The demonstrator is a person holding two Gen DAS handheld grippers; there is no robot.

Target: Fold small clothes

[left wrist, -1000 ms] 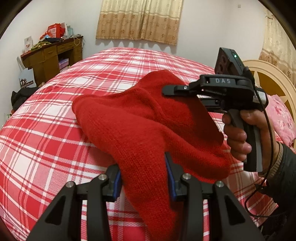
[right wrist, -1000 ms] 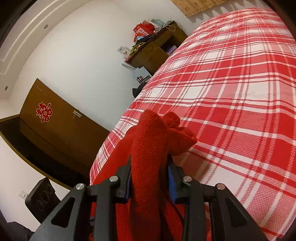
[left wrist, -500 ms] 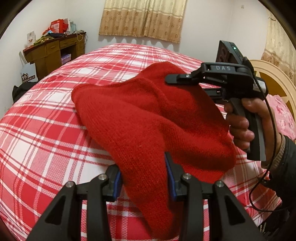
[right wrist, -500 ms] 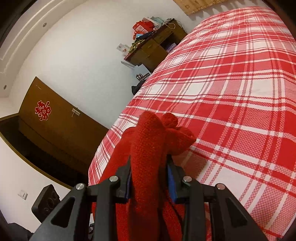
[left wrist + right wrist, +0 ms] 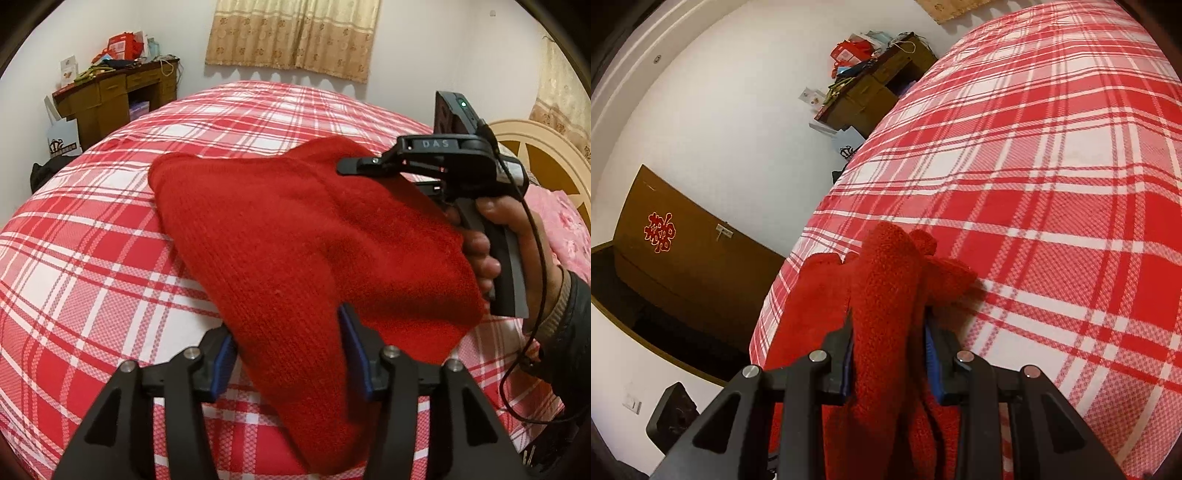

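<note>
Both grippers clamped on the red knit sweater [image 5: 295, 229] — left gripper [image 5: 288, 354] at lower centre, right gripper [image 5: 888, 354] pinching a bunched edge — it's draped mid-frame over the plaid bed [image 5: 92, 258], soft, floppy, best held at corners.

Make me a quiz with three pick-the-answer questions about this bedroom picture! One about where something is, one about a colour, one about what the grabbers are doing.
1. Where is the wooden desk?
A. Beyond the far left side of the bed
B. On the bed
C. Under the curtain

2. What colour is the knitted garment?
A. Blue
B. Red
C. Green

3. What are the two hand-held grippers doing?
A. Both open
B. Only one holds cloth
C. Both shut on the garment

Answers:
1. A: the desk stands by the wall past the plaid bed.
2. B: the knit is plain red.
3. C: the left hand-held gripper and the right hand-held gripper each pinch red knit between their fingers.
</note>
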